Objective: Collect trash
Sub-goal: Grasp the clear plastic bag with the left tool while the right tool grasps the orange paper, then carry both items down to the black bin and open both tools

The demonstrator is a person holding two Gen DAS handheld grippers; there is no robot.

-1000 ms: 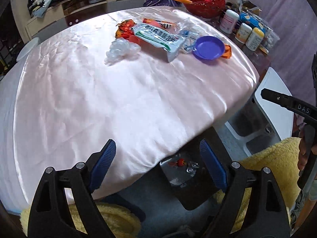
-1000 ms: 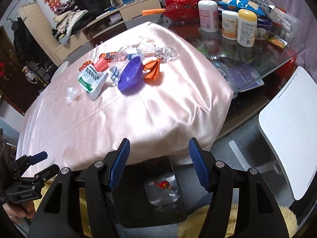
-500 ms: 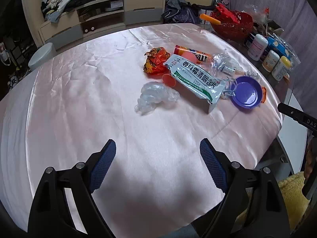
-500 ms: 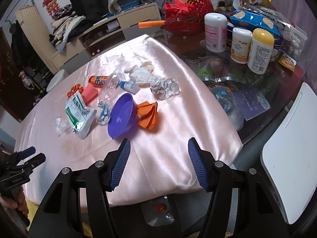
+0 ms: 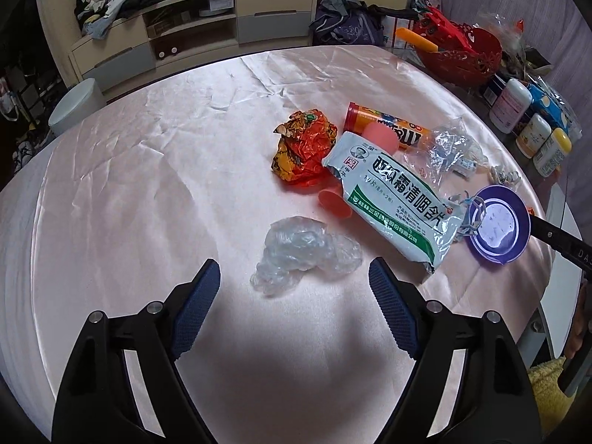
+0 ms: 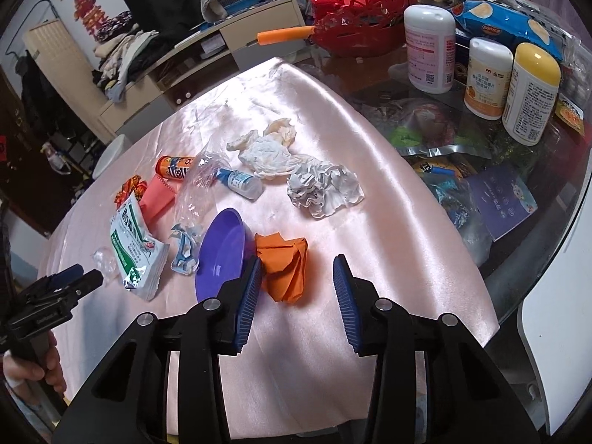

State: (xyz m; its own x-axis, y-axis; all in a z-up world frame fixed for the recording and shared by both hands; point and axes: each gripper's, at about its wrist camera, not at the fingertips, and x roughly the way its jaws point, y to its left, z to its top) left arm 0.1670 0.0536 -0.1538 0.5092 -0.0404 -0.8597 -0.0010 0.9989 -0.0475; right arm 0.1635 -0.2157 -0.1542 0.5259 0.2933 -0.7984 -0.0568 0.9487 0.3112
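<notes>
Trash lies on a pink satin tablecloth (image 5: 148, 185). A crumpled clear plastic wad (image 5: 303, 255) lies just ahead of my open, empty left gripper (image 5: 292, 281). Beyond it are a white-green pouch (image 5: 392, 199), a crumpled orange-red wrapper (image 5: 303, 144) and an orange tube (image 5: 384, 125). My right gripper (image 6: 296, 281) is open and empty, with folded orange paper (image 6: 285, 266) at its fingertips. Crumpled white tissues (image 6: 322, 188), a small blue-white bottle (image 6: 240, 181) and clear film (image 6: 196, 188) lie farther off.
A purple plastic dish (image 6: 222, 251) leans beside the orange paper, also seen in the left wrist view (image 5: 499, 229). Bottles (image 6: 429, 48), snack bags and a red basket (image 6: 355, 26) crowd the glass table to the right. A cabinet (image 5: 192, 37) stands behind.
Both grippers have risen from the bin below the table edge and moved forward over the table toward the trash. Both stayed open and empty.
</notes>
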